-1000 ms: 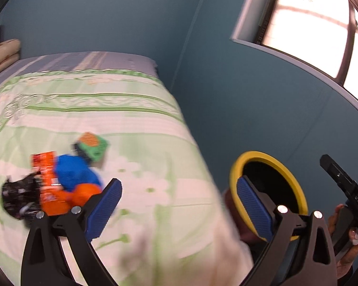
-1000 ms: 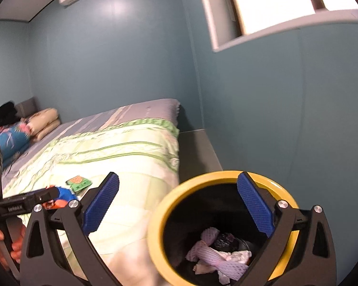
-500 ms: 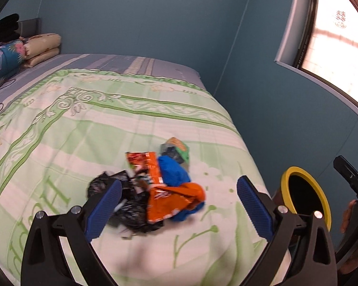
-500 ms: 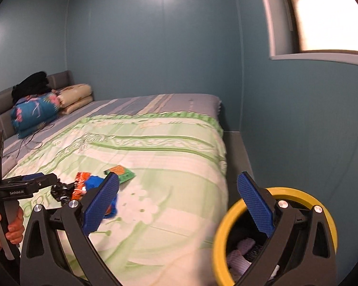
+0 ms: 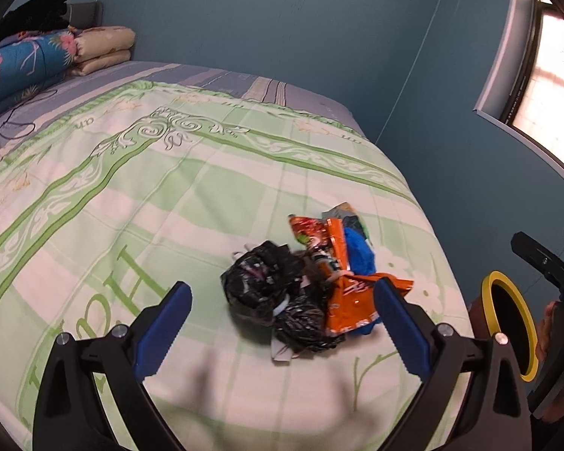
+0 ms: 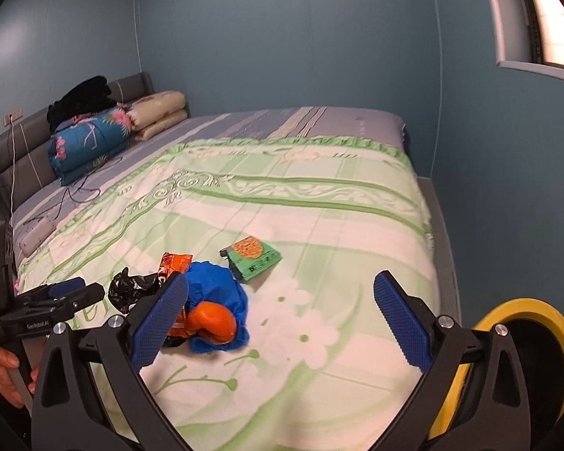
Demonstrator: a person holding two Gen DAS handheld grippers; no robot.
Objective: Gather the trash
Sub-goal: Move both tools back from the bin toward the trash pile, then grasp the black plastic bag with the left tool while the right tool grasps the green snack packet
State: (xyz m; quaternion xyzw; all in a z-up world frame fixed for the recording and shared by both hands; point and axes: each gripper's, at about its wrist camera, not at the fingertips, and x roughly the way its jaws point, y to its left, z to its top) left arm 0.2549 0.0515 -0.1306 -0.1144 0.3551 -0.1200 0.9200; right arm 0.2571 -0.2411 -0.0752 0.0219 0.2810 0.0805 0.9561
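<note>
Both hand-held grippers, left [image 5: 282, 315] and right [image 6: 280, 317], gape empty; bin [image 6: 556, 353] cut off by frame, wrappers [image 5: 342, 282] overlapping, possibly hiding more.

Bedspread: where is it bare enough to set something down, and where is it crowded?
Bare: the wide stretch between the trash pile and the folded quilts at the headboard, and the flowered strip between the pile and the yellow bin. Crowded: the pile itself, with the green packet just beyond.
</note>
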